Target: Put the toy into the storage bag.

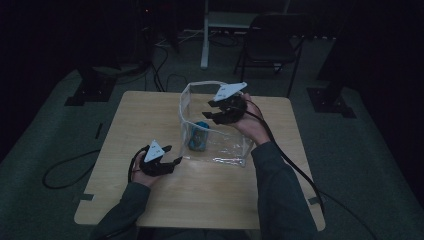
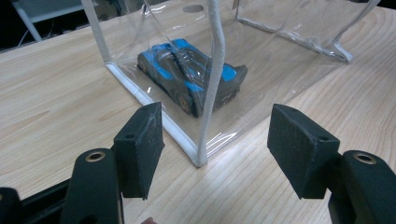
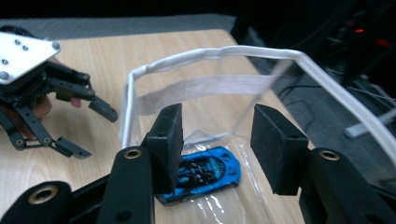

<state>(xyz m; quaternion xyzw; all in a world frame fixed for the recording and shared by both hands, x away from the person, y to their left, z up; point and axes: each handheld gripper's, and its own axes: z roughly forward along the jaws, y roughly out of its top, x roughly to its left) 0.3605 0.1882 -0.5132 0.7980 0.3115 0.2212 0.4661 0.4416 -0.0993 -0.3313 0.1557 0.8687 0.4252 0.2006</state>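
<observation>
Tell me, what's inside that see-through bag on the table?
A blue and black toy car lies on the floor of the clear plastic bag. The white seam strip crosses part of the car. I see nothing else in the bag.

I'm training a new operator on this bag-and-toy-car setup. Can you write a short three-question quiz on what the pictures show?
1. True or false: the blue toy car lies inside the clear bag.
2. Which tongs hover over the bag's open top? A) left tongs B) right tongs
3. Fill in: in the left gripper view, the left tongs point at the bag's white-edged ____, without touching it.

Key: 1 true. 2 B. 3 corner. Both tongs hold nothing; the bag stands on the wooden table.
</observation>
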